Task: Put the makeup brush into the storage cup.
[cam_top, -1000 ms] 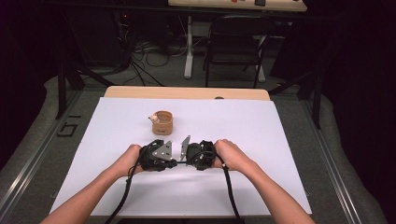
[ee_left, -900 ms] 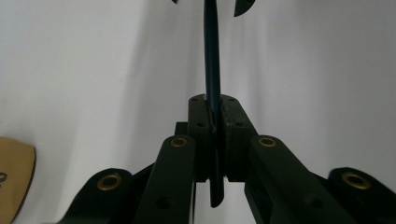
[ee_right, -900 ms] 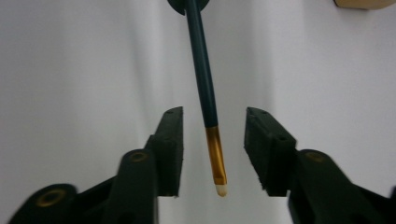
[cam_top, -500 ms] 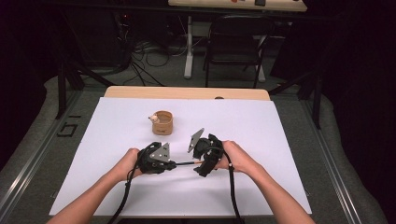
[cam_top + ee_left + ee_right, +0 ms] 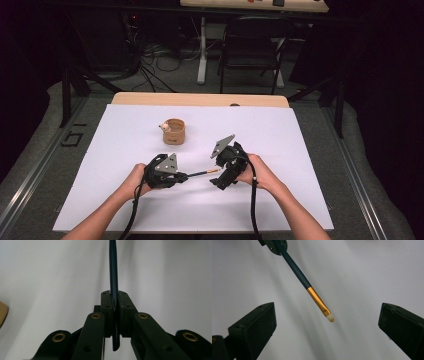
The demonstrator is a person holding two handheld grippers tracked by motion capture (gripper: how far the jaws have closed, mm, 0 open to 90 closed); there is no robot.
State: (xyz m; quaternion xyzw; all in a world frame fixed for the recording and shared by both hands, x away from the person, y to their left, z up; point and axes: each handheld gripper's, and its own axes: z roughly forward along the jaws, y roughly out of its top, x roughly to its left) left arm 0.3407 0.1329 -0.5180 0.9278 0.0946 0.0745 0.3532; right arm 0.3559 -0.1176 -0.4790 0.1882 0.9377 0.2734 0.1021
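1. Now our left gripper [image 5: 184,176] pinches the brush [image 5: 318,300] by its dark handle, above the table [image 5: 280,135].
2. Our right gripper [image 5: 218,173] has just been opening; nothing is between its jaws.
3. We judge the brush light, thin and stiff, its tip soft; hold the handle.

A second ago I had both grippers side by side, nearly touching, at the middle of the table [image 5: 300,150]. Since then my right gripper [image 5: 216,176] has drawn away to the right and tilted, its grey plate now raised. Its fingers [image 5: 257,325] have just been opening and stand wide, with the brush [image 5: 317,300] tip between them untouched. The brush shaft now shows bare in the gap between the two grippers.
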